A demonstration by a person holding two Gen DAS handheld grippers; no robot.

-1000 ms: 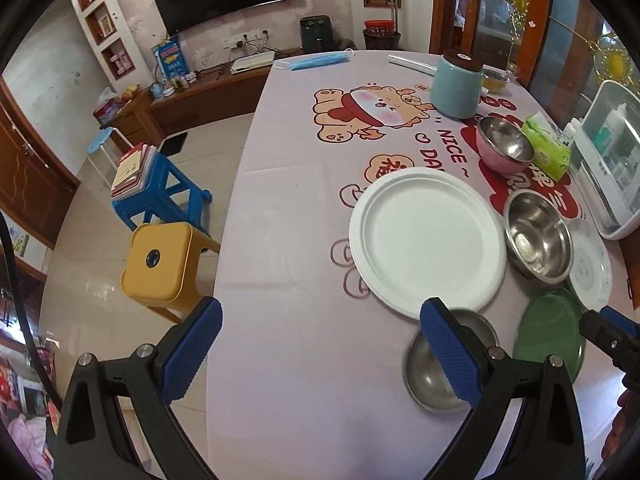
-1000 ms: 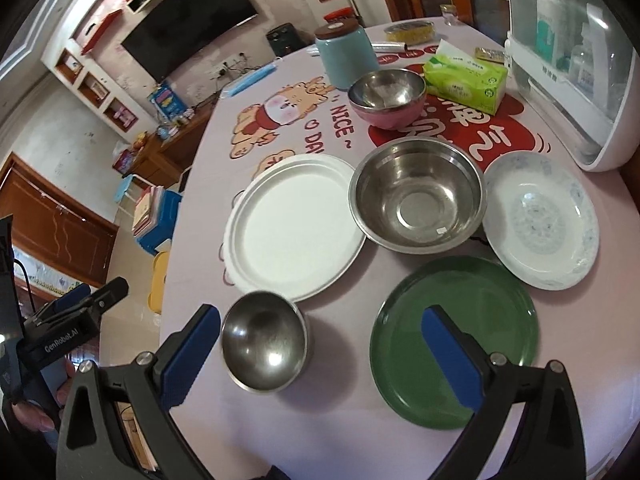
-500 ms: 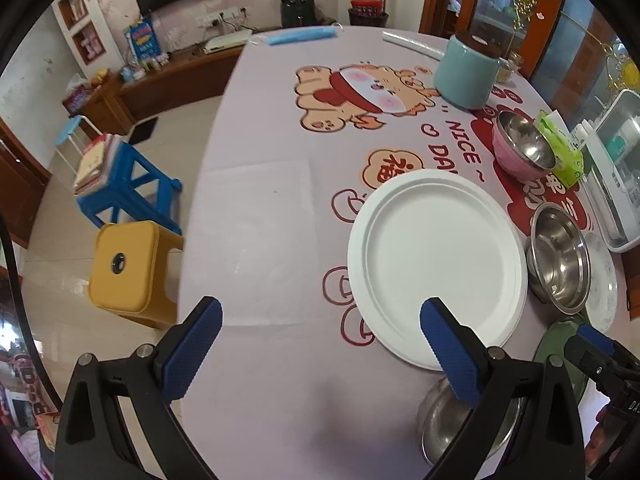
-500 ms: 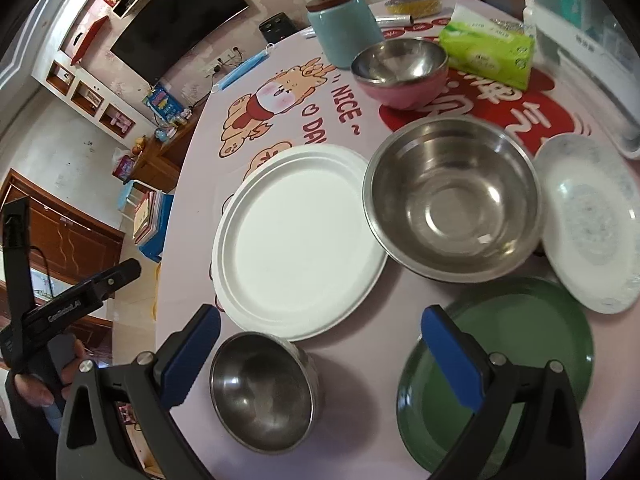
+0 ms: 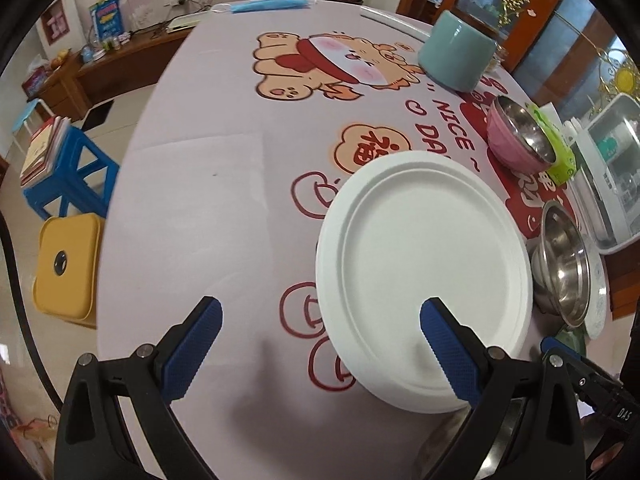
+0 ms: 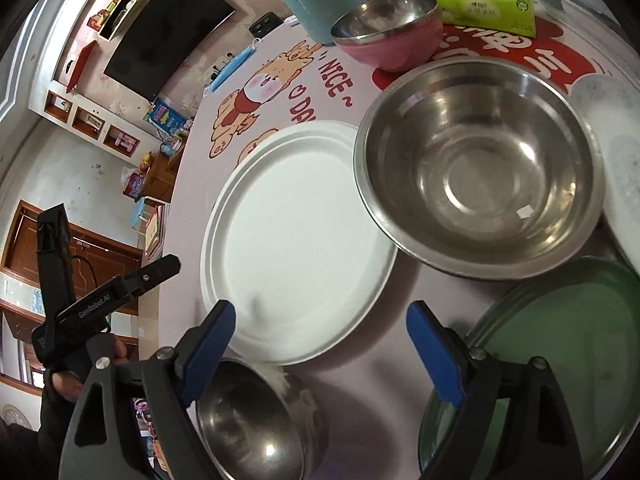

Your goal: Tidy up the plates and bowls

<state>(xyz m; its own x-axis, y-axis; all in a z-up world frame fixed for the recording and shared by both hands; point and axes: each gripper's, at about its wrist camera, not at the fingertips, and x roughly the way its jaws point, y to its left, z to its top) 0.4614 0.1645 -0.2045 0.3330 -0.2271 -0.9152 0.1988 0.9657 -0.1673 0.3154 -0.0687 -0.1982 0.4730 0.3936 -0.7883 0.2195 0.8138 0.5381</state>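
A large white plate (image 5: 424,276) (image 6: 296,240) lies mid-table. Right of it stands a big steel bowl (image 6: 480,168) (image 5: 564,260), then a white patterned plate (image 6: 616,152). A green plate (image 6: 560,368) and a small steel bowl (image 6: 252,420) lie nearest me. A pink bowl (image 6: 388,28) (image 5: 516,132) stands farther back. My left gripper (image 5: 320,344) is open and empty, low over the white plate's near-left rim. My right gripper (image 6: 320,352) is open and empty, its jaws between the small bowl and the green plate.
A teal canister (image 5: 456,56), a green tissue pack (image 6: 484,0) and a white dish rack (image 5: 612,168) stand at the table's far right. A yellow stool (image 5: 66,264) and a blue stool (image 5: 64,172) stand on the floor to the left.
Both grippers have moved forward and lower toward the dishes. The white plate and the big steel bowl now look much closer. Nothing was grasped.
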